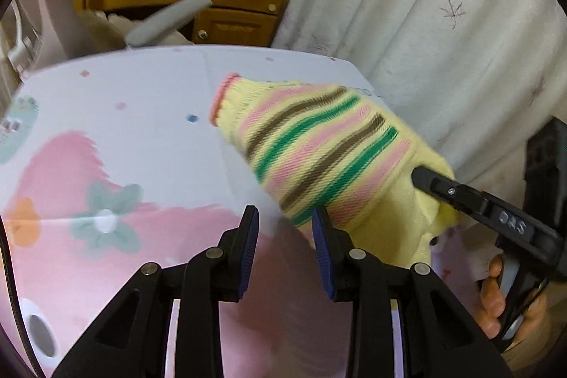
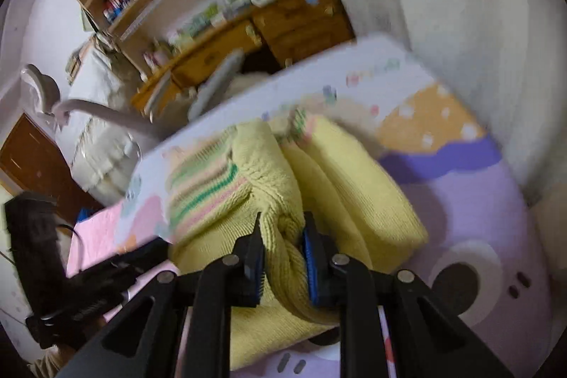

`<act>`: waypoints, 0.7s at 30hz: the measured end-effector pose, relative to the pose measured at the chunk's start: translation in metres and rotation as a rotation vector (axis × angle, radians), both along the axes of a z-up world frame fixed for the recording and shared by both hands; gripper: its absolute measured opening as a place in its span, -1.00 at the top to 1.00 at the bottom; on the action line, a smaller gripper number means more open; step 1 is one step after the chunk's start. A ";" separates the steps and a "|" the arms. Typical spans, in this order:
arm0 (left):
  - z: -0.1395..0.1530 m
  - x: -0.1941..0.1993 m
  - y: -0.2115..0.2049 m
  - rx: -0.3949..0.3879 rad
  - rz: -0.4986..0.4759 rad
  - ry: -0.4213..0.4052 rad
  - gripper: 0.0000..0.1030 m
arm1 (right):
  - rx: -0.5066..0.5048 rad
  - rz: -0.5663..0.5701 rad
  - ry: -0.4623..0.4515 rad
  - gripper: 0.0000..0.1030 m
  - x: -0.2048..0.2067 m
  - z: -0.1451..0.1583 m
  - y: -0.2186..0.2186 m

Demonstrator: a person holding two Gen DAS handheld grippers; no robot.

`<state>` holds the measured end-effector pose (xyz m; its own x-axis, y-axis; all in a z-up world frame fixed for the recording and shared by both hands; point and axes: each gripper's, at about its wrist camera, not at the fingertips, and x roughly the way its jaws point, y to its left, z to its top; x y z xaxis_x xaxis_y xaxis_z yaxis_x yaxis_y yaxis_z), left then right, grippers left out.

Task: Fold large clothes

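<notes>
The right gripper [image 2: 281, 248] is pinched tight on a thick fold of the yellow sweater [image 2: 319, 172]. The rest of the sweater lies bunched just ahead of it on the bed sheet [image 2: 478, 201]. The left gripper [image 1: 285, 236] has its fingers apart and holds nothing. The striped sleeve [image 1: 312, 144] sticks out just ahead and to its right.

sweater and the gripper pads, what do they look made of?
Sweater: knit yarn, likely wool or acrylic, matte; ribbed loops show in the yellow body, and the striped sleeve has a rolled pink cuff. Pads: blue, finely ridged, probably rubber or soft plastic, set on black plastic fingers. The right gripper is clamped on a yellow fold; the left gripper is open.
</notes>
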<state>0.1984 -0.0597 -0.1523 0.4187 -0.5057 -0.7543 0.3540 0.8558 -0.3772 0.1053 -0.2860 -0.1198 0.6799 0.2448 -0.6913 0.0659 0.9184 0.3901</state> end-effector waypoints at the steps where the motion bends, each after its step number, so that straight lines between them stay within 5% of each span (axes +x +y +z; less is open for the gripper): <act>1: -0.002 0.002 -0.002 -0.012 0.000 0.010 0.41 | -0.050 0.001 -0.024 0.66 -0.002 0.006 0.005; 5: -0.011 0.010 -0.010 -0.070 0.002 0.060 0.27 | -0.266 0.024 -0.008 0.65 0.007 0.005 0.012; 8: -0.015 0.013 -0.018 -0.061 -0.002 0.065 0.25 | -0.309 0.064 0.071 0.52 0.024 -0.008 0.007; 12: -0.013 0.016 -0.018 -0.061 -0.006 0.071 0.24 | -0.489 0.101 0.049 -0.28 0.028 -0.005 0.008; 14: -0.014 0.016 -0.016 -0.070 -0.006 0.083 0.21 | -0.556 0.176 0.047 -0.41 0.034 -0.007 0.010; 16: -0.016 0.018 -0.013 -0.086 0.001 0.098 0.21 | -0.537 0.252 0.060 -0.41 0.041 -0.010 0.005; 18: -0.019 0.015 -0.010 -0.100 0.008 0.109 0.19 | -0.420 0.300 0.112 -0.37 0.054 -0.014 -0.011; 20: -0.021 0.015 -0.007 -0.128 0.019 0.125 0.15 | -0.205 0.319 0.191 -0.04 0.067 -0.024 -0.033; 21: -0.022 0.015 -0.006 -0.143 0.025 0.135 0.15 | -0.160 0.298 0.201 -0.04 0.068 -0.026 -0.036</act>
<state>0.2138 -0.0654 -0.1740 0.3320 -0.6024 -0.7259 0.2711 0.7980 -0.5382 0.1735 -0.3225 -0.1461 0.4423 0.2897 -0.8488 -0.1527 0.9569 0.2470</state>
